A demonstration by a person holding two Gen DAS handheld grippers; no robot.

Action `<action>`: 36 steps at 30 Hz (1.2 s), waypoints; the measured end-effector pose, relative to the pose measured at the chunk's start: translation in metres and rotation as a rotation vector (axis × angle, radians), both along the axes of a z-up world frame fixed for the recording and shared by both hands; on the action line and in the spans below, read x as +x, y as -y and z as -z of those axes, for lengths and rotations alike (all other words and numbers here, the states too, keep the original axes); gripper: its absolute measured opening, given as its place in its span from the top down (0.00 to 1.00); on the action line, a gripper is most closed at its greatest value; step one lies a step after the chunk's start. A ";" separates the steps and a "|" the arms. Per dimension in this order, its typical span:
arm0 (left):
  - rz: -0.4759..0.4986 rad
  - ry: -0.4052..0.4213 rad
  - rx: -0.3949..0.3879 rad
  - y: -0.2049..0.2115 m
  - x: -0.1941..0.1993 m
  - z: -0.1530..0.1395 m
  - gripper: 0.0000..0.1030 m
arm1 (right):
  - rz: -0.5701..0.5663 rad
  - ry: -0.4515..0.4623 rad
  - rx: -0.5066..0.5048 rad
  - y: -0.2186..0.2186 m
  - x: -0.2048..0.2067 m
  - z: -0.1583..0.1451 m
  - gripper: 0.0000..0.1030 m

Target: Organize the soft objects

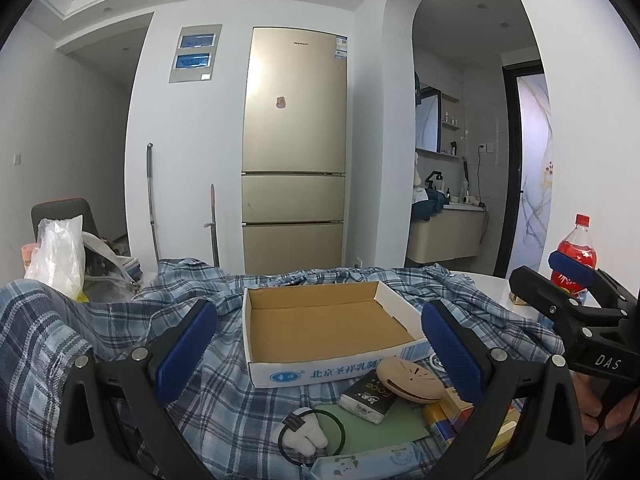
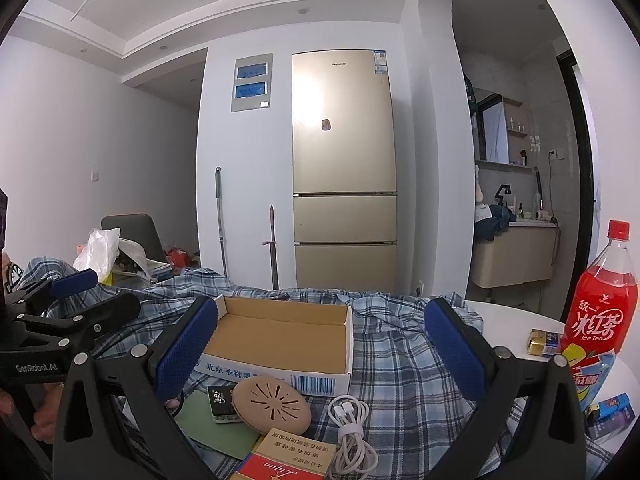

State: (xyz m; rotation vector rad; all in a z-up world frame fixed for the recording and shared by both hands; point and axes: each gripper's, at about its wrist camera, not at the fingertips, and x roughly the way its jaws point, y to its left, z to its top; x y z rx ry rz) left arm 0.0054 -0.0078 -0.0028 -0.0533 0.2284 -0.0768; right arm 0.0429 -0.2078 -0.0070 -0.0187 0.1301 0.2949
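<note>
An empty cardboard box (image 1: 324, 320) (image 2: 280, 336) sits on a blue plaid cloth (image 1: 224, 400) (image 2: 400, 360). In front of it lie a black hair tie with a white plush charm (image 1: 308, 432), a black tissue pack (image 1: 368, 396) (image 2: 220, 400), a beige round disc (image 1: 412, 376) (image 2: 272, 402) and a light blue tissue packet (image 1: 368, 460). My left gripper (image 1: 320, 348) (image 2: 92, 296) hangs open over these items, holding nothing. My right gripper (image 2: 320, 350) (image 1: 552, 280) is open too, its pads on either side of the box and disc.
A coiled white cable (image 2: 352, 432), a cigarette box (image 2: 276, 456) and a green card (image 2: 216, 428) lie near the front. A red ice tea bottle (image 2: 600, 312), a yellow pack (image 2: 544, 342) and a lighter (image 2: 612, 416) stand at the right. Plastic bags (image 1: 60, 256) sit at the far left.
</note>
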 end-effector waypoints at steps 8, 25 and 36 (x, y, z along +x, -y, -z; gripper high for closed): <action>0.041 -0.004 -0.004 0.002 0.000 0.001 0.00 | 0.011 0.009 0.003 0.002 -0.001 -0.001 0.00; 0.037 -0.057 -0.014 0.000 0.005 0.002 0.03 | 0.012 0.037 0.012 0.001 -0.008 -0.010 0.00; 0.012 -0.170 0.022 0.001 0.016 0.008 0.12 | -0.008 -0.064 0.060 0.014 0.003 -0.014 0.02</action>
